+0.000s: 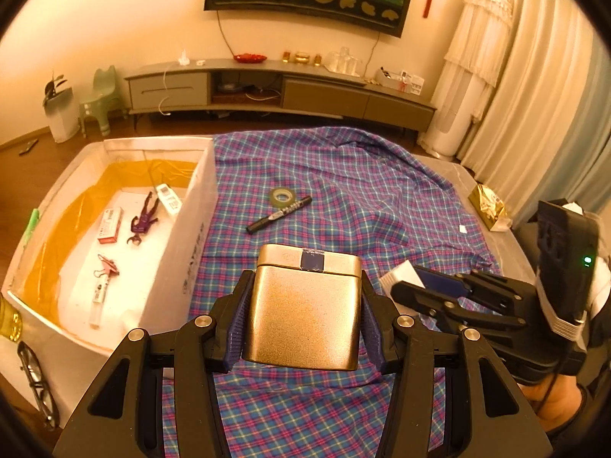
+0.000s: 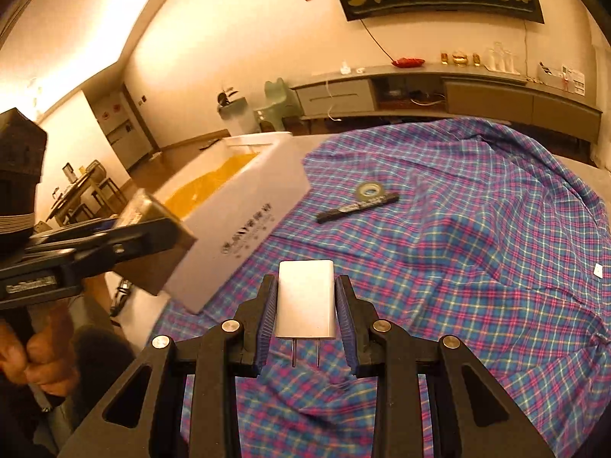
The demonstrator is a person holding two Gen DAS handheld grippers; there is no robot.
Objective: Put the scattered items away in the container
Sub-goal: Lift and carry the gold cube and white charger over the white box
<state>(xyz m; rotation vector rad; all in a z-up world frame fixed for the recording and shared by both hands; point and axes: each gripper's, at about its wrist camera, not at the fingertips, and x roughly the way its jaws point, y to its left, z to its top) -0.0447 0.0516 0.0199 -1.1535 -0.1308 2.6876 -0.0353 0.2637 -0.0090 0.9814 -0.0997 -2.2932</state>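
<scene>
Left wrist view first: the box [image 1: 160, 229], a white open container lined with yellow film, sits on the left of the table, and the left gripper [image 1: 305, 316] hangs just right of its near corner, above the plaid cloth [image 1: 343, 191]. So the coming move for that hand is, I judge, a short carry leftward over the wall; the left hand is clearly the nearer of the two.

Right wrist view shows the same box [image 2: 244, 206] far and to the left of the right gripper [image 2: 305, 301], with the left tool between them, so that hand has the longer reach.

The tin [image 1: 305, 309], a brushed gold can with a blue strip on its lid, is pinched by its sides in the left jaws, lid end pointing away.

The charger [image 2: 305, 297], a small white plug block, is clamped in the right jaws, prongs toward the camera.

Still on the cloth, well beyond both: a marker [image 1: 278, 213] lying aslant, its far end touching a tape roll [image 1: 282, 195].
</scene>
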